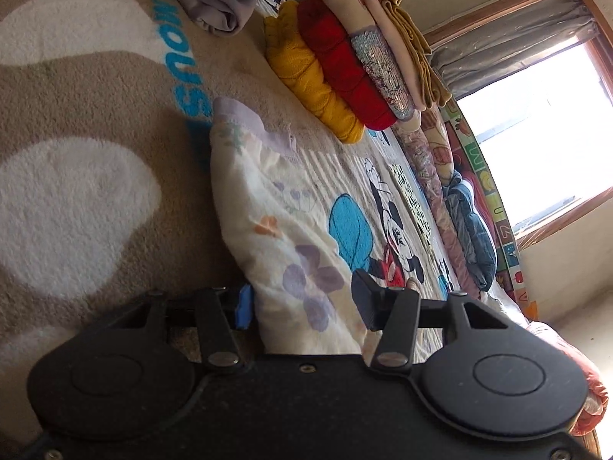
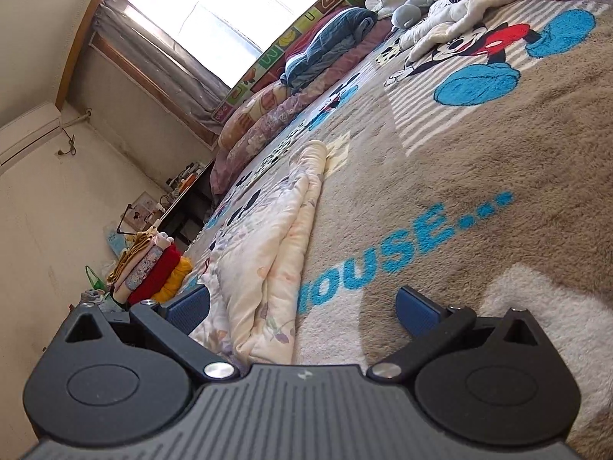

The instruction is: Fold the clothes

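Currently both hand-held grippers, left (image 1: 302,303) and right (image 2: 302,306), straddle the cream floral quilted garment (image 1: 283,222) with jaws apart; next: clamp its near edge and fold.

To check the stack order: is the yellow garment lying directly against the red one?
Yes, the yellow garment touches the red one in the stack.

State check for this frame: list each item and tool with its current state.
floral garment: folded, lying on blanket
left tool: part-closed around garment's edge, grip unclear
right tool: open, garment's near end between its fingers
folded stack: piled neatly
curtain: gathered above window
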`<state>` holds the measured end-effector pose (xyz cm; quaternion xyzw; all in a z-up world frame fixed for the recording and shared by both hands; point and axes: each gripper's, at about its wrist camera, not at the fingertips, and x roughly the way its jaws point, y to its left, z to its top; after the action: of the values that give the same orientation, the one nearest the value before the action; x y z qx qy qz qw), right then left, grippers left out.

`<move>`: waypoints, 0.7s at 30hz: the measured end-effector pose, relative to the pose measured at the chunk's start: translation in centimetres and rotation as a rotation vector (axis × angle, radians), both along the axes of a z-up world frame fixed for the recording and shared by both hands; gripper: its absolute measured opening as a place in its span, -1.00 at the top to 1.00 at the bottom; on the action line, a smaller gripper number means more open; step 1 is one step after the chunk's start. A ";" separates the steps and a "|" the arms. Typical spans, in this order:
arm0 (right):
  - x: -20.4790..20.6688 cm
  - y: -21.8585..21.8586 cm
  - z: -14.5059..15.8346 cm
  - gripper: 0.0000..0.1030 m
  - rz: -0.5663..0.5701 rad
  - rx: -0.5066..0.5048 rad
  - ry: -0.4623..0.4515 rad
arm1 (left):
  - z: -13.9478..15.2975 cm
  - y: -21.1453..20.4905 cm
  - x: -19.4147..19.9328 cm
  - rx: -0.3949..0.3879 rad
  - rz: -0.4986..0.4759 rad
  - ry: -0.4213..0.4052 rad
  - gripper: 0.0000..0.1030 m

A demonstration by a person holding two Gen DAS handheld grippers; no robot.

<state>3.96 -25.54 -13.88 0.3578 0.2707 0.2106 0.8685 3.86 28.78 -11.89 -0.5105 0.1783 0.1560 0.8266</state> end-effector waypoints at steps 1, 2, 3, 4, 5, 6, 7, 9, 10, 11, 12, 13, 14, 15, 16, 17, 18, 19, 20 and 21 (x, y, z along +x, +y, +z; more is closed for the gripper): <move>0.0 0.0 0.0 -0.99 0.002 -0.004 -0.001 | -0.1 0.2 0.2 0.002 0.002 -0.003 0.14; 0.0 0.0 0.0 -0.99 0.004 -0.008 -0.003 | -0.2 0.2 0.3 -0.002 -0.003 -0.006 0.37; 0.0 0.1 0.0 -0.99 0.006 -0.010 -0.004 | -0.2 0.2 0.3 -0.007 -0.009 -0.010 0.55; 0.0 0.1 0.1 -0.99 0.007 -0.011 -0.006 | -0.2 0.0 0.3 -0.012 -0.027 -0.023 0.66; 0.1 0.1 0.1 -0.99 0.010 -0.009 -0.009 | 0.1 -0.5 0.4 0.003 -0.046 -0.034 0.79; 0.2 0.1 0.0 -1.00 0.017 0.004 -0.016 | 0.8 -1.3 0.6 0.048 -0.072 -0.044 0.80; 0.3 0.0 0.0 -1.00 0.028 0.025 -0.026 | 1.7 -2.2 0.8 0.106 -0.101 -0.052 0.82; 0.4 -0.2 0.1 -1.00 0.041 0.066 -0.045 | 3.3 -4.3 1.3 0.201 -0.162 -0.082 0.83; 0.5 -0.3 0.1 -1.00 0.044 0.079 -0.055 | 4.0 -5.4 1.5 0.247 -0.191 -0.097 0.84; 0.5 -0.3 0.1 -1.00 0.050 0.092 -0.064 | 4.6 -6.6 1.7 0.291 -0.216 -0.105 0.84; 0.5 -0.2 0.2 -1.00 0.059 0.104 -0.073 | 5.2 -8.0 1.9 0.339 -0.246 -0.114 0.84; 0.5 -0.1 0.3 -1.00 0.070 0.112 -0.083 | 5.7 -9.5 2.1 0.389 -0.276 -0.123 0.84; 0.5 0.1 0.5 -0.99 0.087 0.118 -0.095 | 6.3 -11.0 2.2 0.438 -0.307 -0.133 0.84; 0.4 0.4 0.7 -0.99 0.107 0.122 -0.108 | 6.9 -12.5 2.4 0.487 -0.337 -0.142 0.84; 0.4 0.7 0.9 -0.99 0.127 0.126 -0.122 | 7.4 -14.1 2.5 0.543 -0.368 -0.153 0.84; 0.4 1.0 1.1 -0.99 0.145 0.125 -0.134 | 7.8 -15.7 2.7 0.591 -0.397 -0.166 0.84; 0.4 1.3 1.4 -0.99 0.164 0.121 -0.146 | 8.1 -17.2 3.0 0.637 -0.427 -0.178 0.84; 0.4 1.6 1.6 -0.99 0.179 0.117 -0.155 | 8.5 -18.8 3.2 0.683 -0.457 -0.191 0.84; 0.3 1.8 1.7 -0.99 0.193 0.115 -0.161 | 8.5 -20.1 3.4 0.725 -0.486 -0.200 0.84; 0.4 2.0 1.7 -0.99 0.205 0.119 -0.164 | 8.4 -21.5 3.5 0.766 -0.515 -0.208 0.84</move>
<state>4.32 -23.55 -12.15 0.3607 0.2212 0.3425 0.8388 7.38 7.31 -3.44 -0.1208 0.1450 -0.0515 0.9807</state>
